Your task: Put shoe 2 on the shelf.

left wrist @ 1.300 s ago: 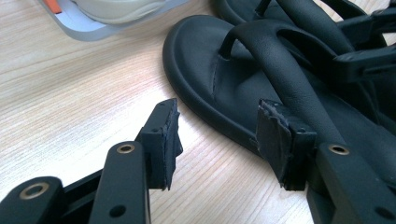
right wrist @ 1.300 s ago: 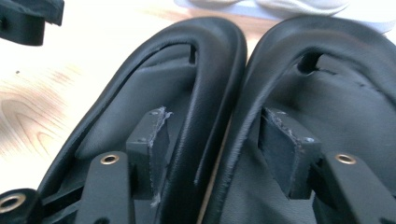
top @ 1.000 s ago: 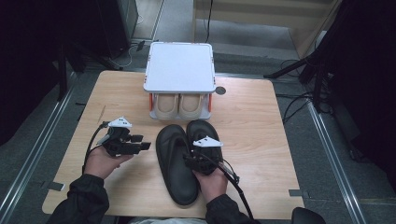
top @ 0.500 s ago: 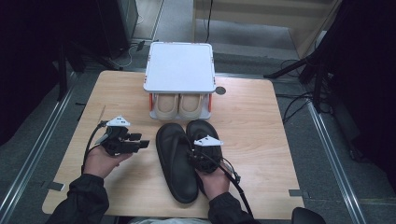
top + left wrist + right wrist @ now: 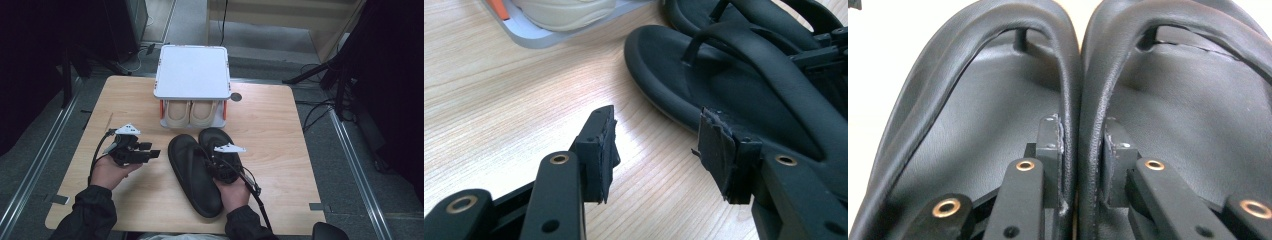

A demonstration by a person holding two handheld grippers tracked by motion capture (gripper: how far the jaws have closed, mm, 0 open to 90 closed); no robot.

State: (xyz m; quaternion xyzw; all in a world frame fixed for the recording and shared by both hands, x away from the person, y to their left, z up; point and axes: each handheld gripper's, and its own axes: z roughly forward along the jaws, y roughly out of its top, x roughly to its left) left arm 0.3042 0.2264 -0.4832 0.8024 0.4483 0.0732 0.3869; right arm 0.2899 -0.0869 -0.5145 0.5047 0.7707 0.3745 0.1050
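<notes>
Left sandal [image 5: 194,175]: near desk [image 5: 280,130] front edge, middle; unmoved over the last second.
Right sandal [image 5: 218,150]: touching its mate, inner rims together.
Right hand-held gripper [image 5: 220,167]: clamped on both inner rims, as before; pair ready to lift together.
Left hand-held gripper [image 5: 145,154]: jaws apart, empty, drifted slightly toward desk's left edge.
Shoe rack [image 5: 192,75]: desk's far edge.

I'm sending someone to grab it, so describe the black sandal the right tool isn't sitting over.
On the wooden table, just in front of the white-topped shoe rack, lie two black sandals side by side. It's the left black sandal, reaching nearer the table's front edge than its partner, nearest the left tool.
</notes>
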